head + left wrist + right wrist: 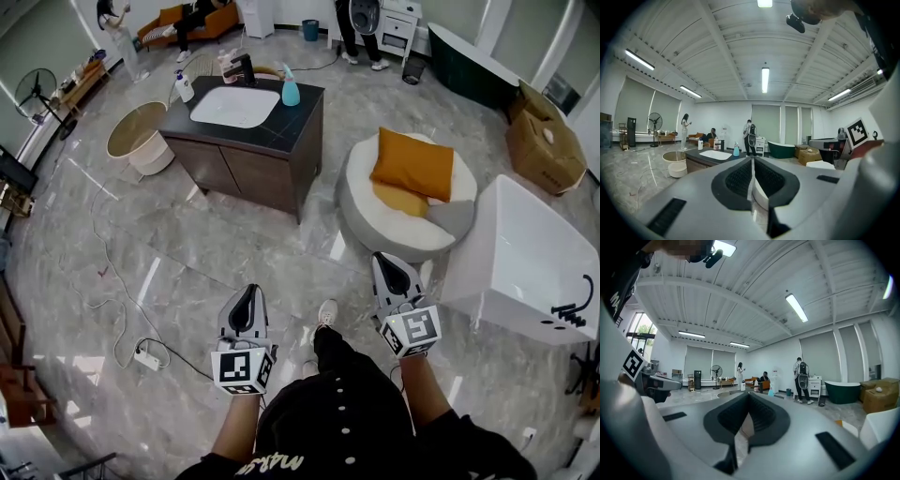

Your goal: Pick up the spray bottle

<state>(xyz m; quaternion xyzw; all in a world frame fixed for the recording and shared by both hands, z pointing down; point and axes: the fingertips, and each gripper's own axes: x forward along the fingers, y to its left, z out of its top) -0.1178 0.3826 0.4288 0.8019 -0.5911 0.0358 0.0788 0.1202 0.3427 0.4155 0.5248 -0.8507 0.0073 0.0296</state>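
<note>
Holds left tongs [245, 302] shut with nothing between them, and right tongs [392, 270] likewise shut and empty. Carries both low over grey marble floor [187, 244], pointing toward dark worktop [298, 120]. Finds blue spray bottle [291, 90] upright near that worktop's far edge, just right of white sink [234, 106], well apart from both tongs.

Teal spray bottle [291, 91], white basin [234, 107], black-topped brown vanity [246, 172], orange cushion [412, 163] on white round pouf [375, 228], grey veined marble floor [187, 253], dark green bathtub [472, 67].
</note>
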